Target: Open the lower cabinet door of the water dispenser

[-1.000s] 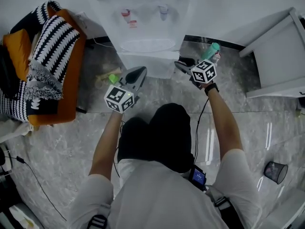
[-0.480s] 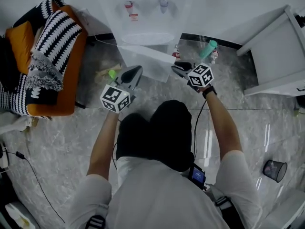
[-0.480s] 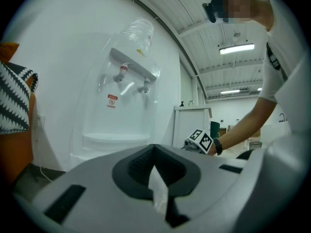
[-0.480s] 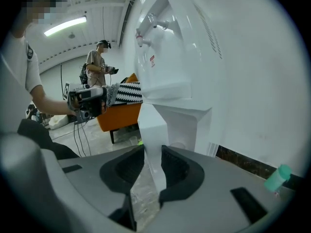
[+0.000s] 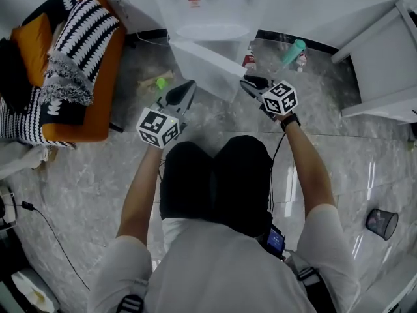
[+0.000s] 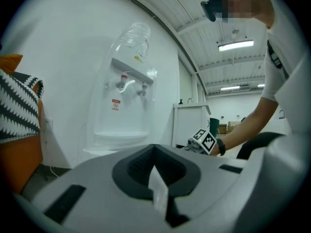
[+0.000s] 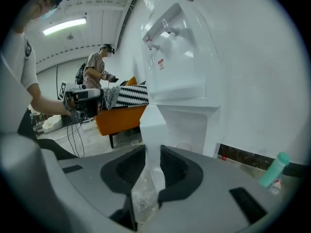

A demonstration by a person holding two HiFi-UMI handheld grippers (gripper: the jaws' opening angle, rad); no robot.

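Note:
The white water dispenser (image 5: 212,5) stands against the wall at the top of the head view. Its lower cabinet door (image 5: 208,64) is swung out at an angle over the floor. My right gripper (image 5: 251,82) is at the door's free edge. In the right gripper view that white edge (image 7: 153,130) runs between the pads, and the jaws of the right gripper (image 7: 148,171) are closing on it. My left gripper (image 5: 187,87) hovers left of the door, jaws together, holding nothing. In the left gripper view the dispenser (image 6: 124,106) is ahead of the left gripper (image 6: 158,178).
An orange chair with a black-and-white striped blanket (image 5: 71,64) stands at the left. A teal bottle (image 5: 293,51) lies by the wall to the dispenser's right, beside a white cabinet (image 5: 381,77). There is a black mesh bin (image 5: 381,222) at the lower right. A second person (image 7: 97,72) stands far behind.
The cabinet door has swung further out from the dispenser, drawn back by my right gripper. My left gripper has drifted back alongside, and the dispenser sits higher in the head view.

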